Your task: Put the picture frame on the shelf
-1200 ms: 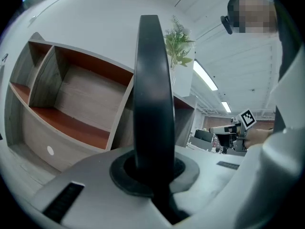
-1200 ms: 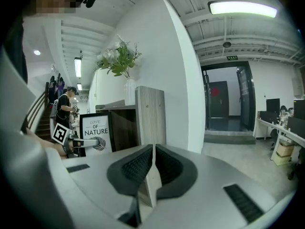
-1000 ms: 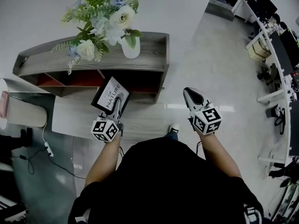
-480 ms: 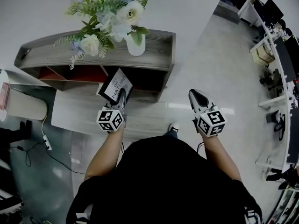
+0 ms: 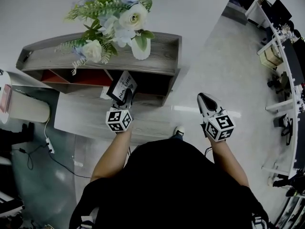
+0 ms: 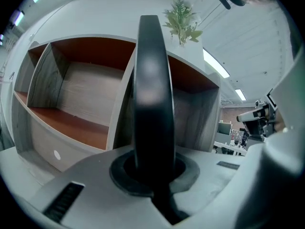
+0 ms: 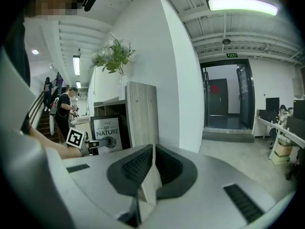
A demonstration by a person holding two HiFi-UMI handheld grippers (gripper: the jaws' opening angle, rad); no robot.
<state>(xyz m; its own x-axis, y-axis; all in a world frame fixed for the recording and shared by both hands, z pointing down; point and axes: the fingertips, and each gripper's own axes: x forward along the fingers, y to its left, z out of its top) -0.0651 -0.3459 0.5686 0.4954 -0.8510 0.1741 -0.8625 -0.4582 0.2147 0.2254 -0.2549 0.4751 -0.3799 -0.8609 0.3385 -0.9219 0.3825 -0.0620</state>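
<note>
Left gripper [image 5: 127, 94] gripping, reached forward, right gripper [image 5: 204, 98] closed, empty

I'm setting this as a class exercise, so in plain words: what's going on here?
A person holds tongs in each hand. The left tongs are shut on the edge of a picture frame, holding it in front of the open compartments of a low wooden shelf, not yet set down. The right tongs are shut and empty, off to the side. A vase of flowers stands on the shelf.

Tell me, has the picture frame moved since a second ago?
Yes. Held by the left gripper, the picture frame has moved forward, closer to the shelf's right-hand opening.
</note>
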